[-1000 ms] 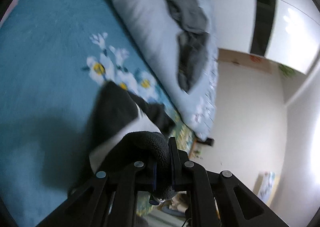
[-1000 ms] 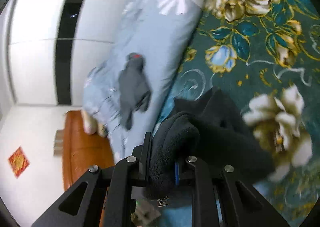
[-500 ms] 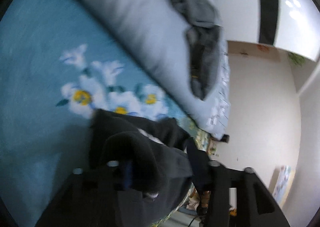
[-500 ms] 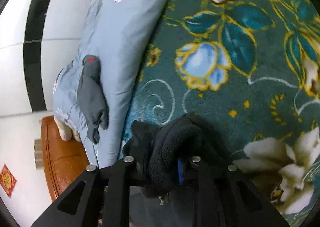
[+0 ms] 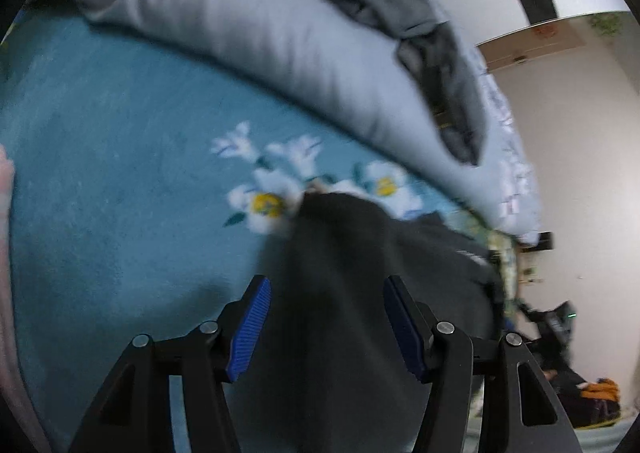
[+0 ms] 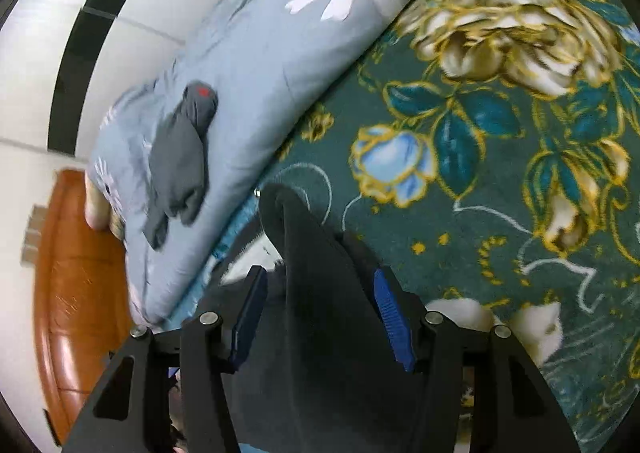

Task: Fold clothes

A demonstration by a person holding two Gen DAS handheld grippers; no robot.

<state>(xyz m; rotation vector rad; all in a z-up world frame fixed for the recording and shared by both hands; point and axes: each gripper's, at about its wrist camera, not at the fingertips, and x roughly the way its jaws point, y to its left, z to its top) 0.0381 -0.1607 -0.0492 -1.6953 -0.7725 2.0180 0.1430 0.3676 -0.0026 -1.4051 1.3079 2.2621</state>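
Between both pairs of opening tongs, left tongs (image 5: 326, 327) and right tongs (image 6: 318, 317), lies the dark fleece garment (image 5: 360, 293), blurred and seemingly doubled over on the floral bedspread (image 6: 500, 173), its near edge cut off, no longer pinched as a second ago.

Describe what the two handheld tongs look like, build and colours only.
The left tongs and right tongs match: black angular linkage arms with triangular cut-outs, round silver pivot pins at the joints, and ribbed blue pads lining the inner face of each finger. No cables, markings or sleeves show.
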